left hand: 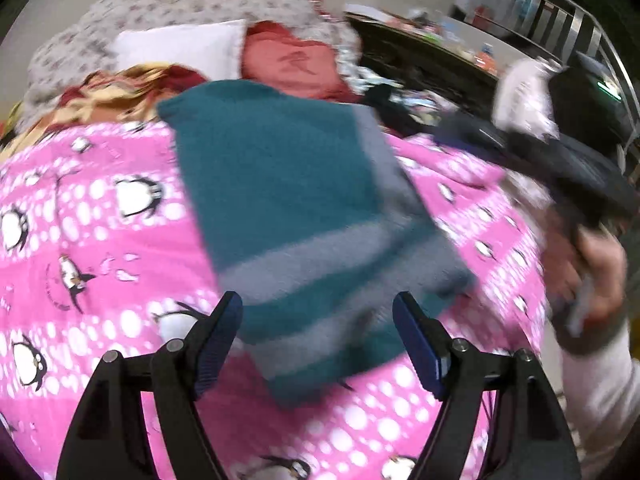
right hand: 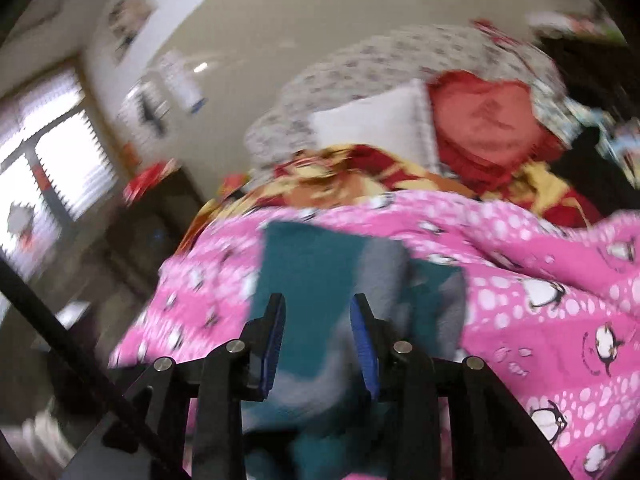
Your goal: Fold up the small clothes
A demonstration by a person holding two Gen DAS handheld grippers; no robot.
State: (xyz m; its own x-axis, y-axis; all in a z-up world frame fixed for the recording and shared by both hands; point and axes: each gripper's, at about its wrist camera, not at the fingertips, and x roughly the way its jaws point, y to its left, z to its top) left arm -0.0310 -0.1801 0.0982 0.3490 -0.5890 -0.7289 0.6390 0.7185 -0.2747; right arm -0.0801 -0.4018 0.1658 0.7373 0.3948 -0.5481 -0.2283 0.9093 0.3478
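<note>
A teal knitted garment with grey stripes [left hand: 304,208] lies folded flat on a pink penguin-print bedspread [left hand: 100,220]. My left gripper [left hand: 318,320] hovers over the garment's near end. It is open, with its blue pads wide apart and the cloth lying beneath the gap. In the right wrist view the same garment [right hand: 320,264] lies just ahead of and under my right gripper [right hand: 319,316]. Its jaws stand partly apart, and the cloth shows through the gap with no pad pressing on it. At the right edge of the left wrist view, a person's hand [left hand: 600,272] holds the blurred right gripper.
Behind the bedspread lie a red and yellow blanket [right hand: 360,168], a white pillow [left hand: 180,52], a red cushion [left hand: 288,60] and a grey patterned cover [left hand: 180,4]. A cluttered dark surface [left hand: 432,56] and a metal rack [left hand: 560,16] stand at the right. A window [right hand: 48,168] is at the left.
</note>
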